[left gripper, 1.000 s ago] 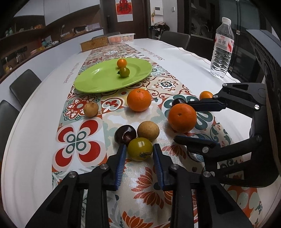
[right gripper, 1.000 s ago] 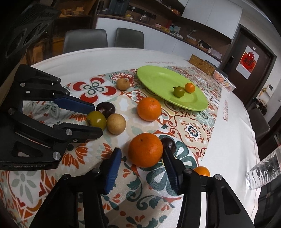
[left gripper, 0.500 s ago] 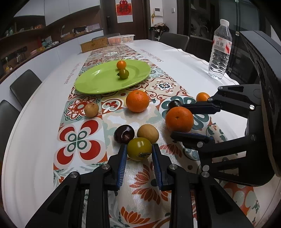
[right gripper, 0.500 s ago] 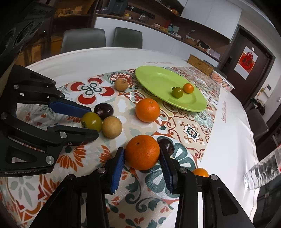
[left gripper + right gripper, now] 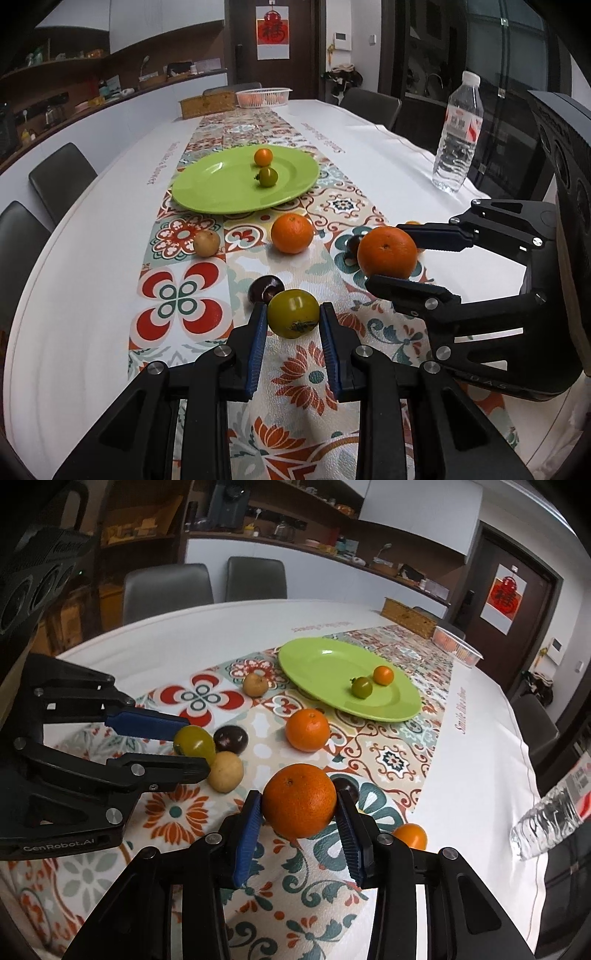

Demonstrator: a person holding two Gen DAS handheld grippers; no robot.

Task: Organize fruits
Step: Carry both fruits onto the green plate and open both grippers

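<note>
1. The left tongs (image 5: 293, 328) are clenched on a green tomato (image 5: 293, 313), low in the centre of the left wrist view, and it seems lifted a little above the table (image 5: 92, 258). The right tongs (image 5: 299, 812) grasp a large orange (image 5: 299, 800), low in the centre of the right wrist view, also clear of the cloth.
2. Risk: both fruits are round and smooth, and the pads touch each one only at its two sides. If a hand tilts or jerks, I think the fruit can slip out and roll over the table.
3. Risk: the tomato is soft, so too strong a squeeze could bruise or split it.
4. Risk: the two tongs are near each other, and a yellow-brown fruit (image 5: 225, 771) and a dark plum (image 5: 231, 740) lie just beside the left one. A careless sweep could knock them away.
5. The green plate (image 5: 221, 192), in the upper centre of the left wrist view, holds a small orange fruit (image 5: 263, 156) and a small green tomato (image 5: 268, 176), close together. Most of the plate is free.
6. A fruit set down too fast there could push these two off the low rim.
7. A white basket (image 5: 264, 96) stands far at the top; its contents are too small to tell.
</note>
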